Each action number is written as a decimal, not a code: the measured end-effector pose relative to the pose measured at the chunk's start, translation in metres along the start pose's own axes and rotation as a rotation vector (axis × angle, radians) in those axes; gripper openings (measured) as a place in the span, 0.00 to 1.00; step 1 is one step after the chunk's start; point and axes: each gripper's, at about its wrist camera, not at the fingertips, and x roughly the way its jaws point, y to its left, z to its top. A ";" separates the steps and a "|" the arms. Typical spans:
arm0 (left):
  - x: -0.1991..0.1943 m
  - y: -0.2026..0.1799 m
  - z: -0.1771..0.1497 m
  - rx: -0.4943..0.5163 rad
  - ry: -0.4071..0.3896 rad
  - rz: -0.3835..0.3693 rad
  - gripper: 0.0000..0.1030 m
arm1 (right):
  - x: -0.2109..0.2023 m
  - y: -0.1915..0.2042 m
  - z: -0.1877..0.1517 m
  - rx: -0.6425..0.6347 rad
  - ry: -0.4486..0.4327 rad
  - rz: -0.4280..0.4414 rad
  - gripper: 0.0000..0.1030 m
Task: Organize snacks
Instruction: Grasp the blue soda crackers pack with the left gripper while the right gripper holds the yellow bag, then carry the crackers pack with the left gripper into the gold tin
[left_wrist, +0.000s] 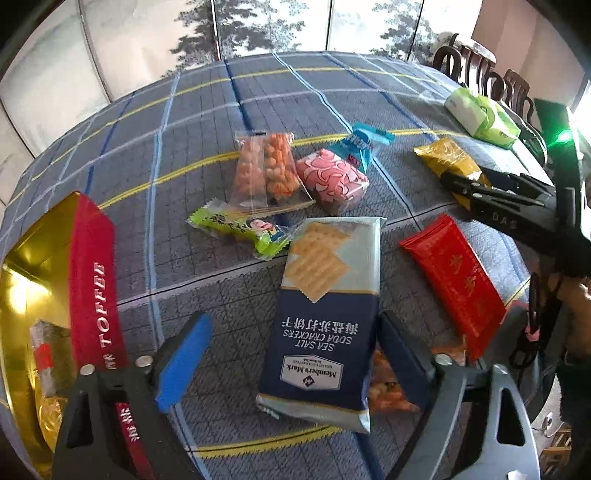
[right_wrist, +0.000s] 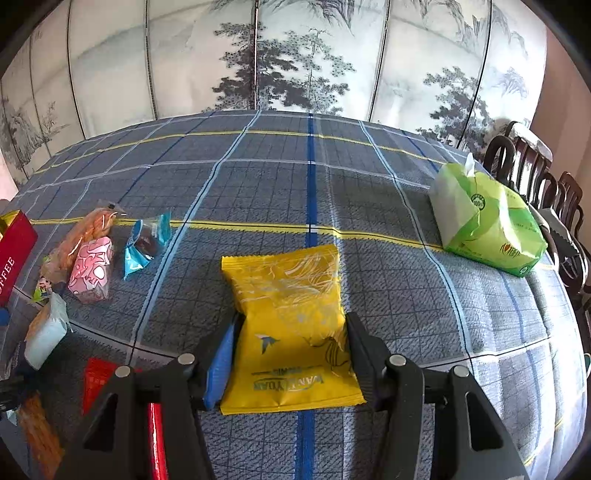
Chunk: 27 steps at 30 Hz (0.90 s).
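My left gripper (left_wrist: 291, 354) is open, its fingers on either side of the navy soda cracker pack (left_wrist: 321, 321) lying on the plaid tablecloth. The red toffee box (left_wrist: 94, 273) with a gold inside stands at the left and holds a few wrapped items. My right gripper (right_wrist: 290, 354) is shut on the yellow snack packet (right_wrist: 291, 328), one finger pressed against each side; it also shows in the left wrist view (left_wrist: 448, 162). Loose snacks lie between: an orange clear bag (left_wrist: 267, 170), a pink packet (left_wrist: 332, 179), a blue wrapper (left_wrist: 360, 146), a green bar (left_wrist: 240, 229), a red packet (left_wrist: 456, 280).
A green tissue pack (right_wrist: 487, 225) sits at the table's right side, near dark wooden chairs (right_wrist: 535, 177). A painted folding screen (right_wrist: 295, 59) stands behind the table. Another orange bag (left_wrist: 388, 391) lies under the cracker pack's right edge.
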 end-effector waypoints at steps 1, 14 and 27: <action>0.003 0.000 0.000 -0.006 0.009 -0.003 0.76 | 0.000 -0.001 0.000 0.003 0.001 0.005 0.56; 0.000 -0.002 -0.005 -0.014 -0.017 -0.017 0.48 | -0.001 -0.001 -0.001 -0.003 -0.001 -0.002 0.57; -0.024 0.002 -0.011 -0.053 -0.065 -0.026 0.46 | 0.000 0.001 -0.001 -0.004 -0.001 -0.006 0.57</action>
